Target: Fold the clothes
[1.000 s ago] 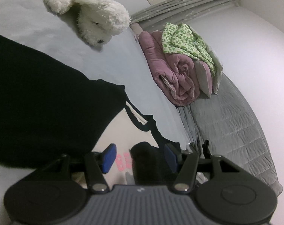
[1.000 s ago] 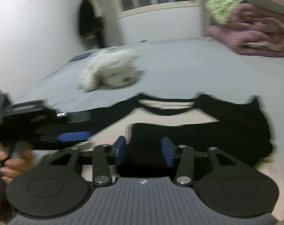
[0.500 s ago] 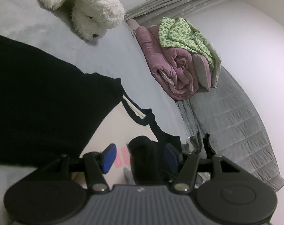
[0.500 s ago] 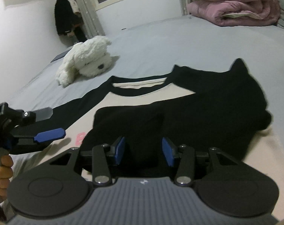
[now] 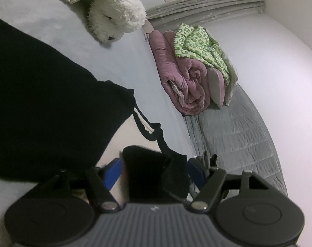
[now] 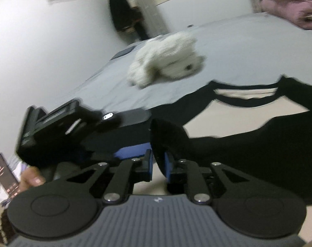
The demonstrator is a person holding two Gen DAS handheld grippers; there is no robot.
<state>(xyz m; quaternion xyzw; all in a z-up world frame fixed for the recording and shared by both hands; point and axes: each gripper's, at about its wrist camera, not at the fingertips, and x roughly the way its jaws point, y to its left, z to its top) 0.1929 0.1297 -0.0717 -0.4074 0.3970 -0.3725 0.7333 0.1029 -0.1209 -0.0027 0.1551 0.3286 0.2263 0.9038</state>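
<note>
A black-and-cream shirt [image 5: 42, 103] lies spread on the grey bed [image 5: 125, 61], one black sleeve folded across its cream front [image 6: 238, 113]. My left gripper [image 5: 154, 171] straddles the black cuff [image 5: 147, 168]; its jaws are opening and the blue pads [image 5: 113, 173] stand clear of the cloth. My right gripper [image 6: 158, 163] is closing, with its pads nearly together on a raised fold of the black sleeve [image 6: 166, 135]. The left gripper [image 6: 127, 151] sits just to the left of it in the right wrist view.
A white plush dog [image 5: 112, 10] lies on the bed beyond the shirt. Rolled pink bedding [image 5: 187, 82] with a green patterned blanket [image 5: 197, 39] is stacked by the wall. A hand [image 6: 30, 180] and a phone [image 6: 3, 170] show at lower left. Dark clothing [image 6: 123, 14] hangs by the curtain.
The right gripper's jaws have narrowed onto a fold of sleeve that now stands up between them, and it has swung left towards the left gripper. The left jaws have widened around the cuff.
</note>
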